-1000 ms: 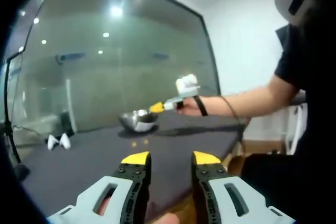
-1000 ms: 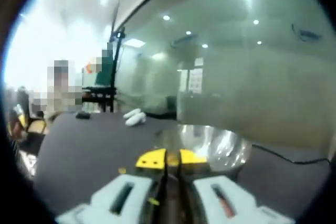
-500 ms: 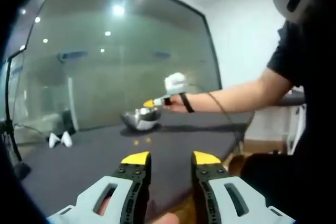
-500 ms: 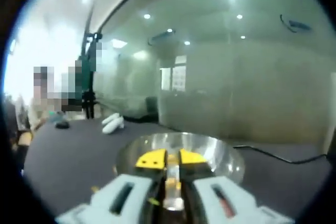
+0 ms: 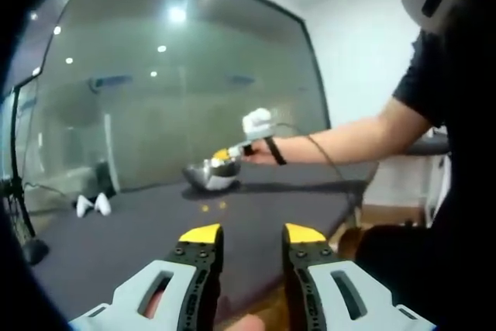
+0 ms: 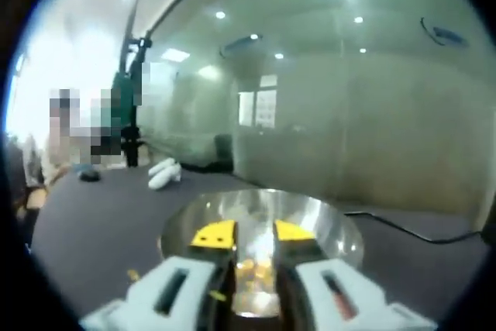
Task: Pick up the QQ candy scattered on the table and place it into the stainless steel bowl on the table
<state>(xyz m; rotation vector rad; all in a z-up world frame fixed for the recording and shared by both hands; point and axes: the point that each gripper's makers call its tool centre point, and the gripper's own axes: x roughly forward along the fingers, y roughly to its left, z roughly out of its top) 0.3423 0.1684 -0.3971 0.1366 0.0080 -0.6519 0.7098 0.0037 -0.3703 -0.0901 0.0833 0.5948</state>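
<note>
The stainless steel bowl (image 6: 180, 218) sits right under my right gripper (image 6: 254, 232), whose jaws stand open with nothing between them. Orange-yellow QQ candies (image 6: 256, 270) lie in the bowl's bottom below the gap. In the left gripper view the same bowl (image 5: 208, 177) is far across the dark table (image 5: 116, 246), and the right gripper (image 5: 225, 155) hangs over its rim. Two small candies (image 5: 206, 208) lie on the table just in front of the bowl. My left gripper (image 5: 252, 234) is open and empty, held above the table's near edge.
Two white objects (image 5: 89, 205) lie at the far left of the table, the same white objects (image 6: 163, 174) sitting beyond the bowl. A black cable (image 6: 411, 229) trails to the right. One loose candy (image 6: 133, 274) rests left of the bowl. A person's arm (image 5: 364, 136) reaches in from the right.
My right gripper moved over the bowl and its jaws went from shut to open. The left gripper stayed open and nearly still.
</note>
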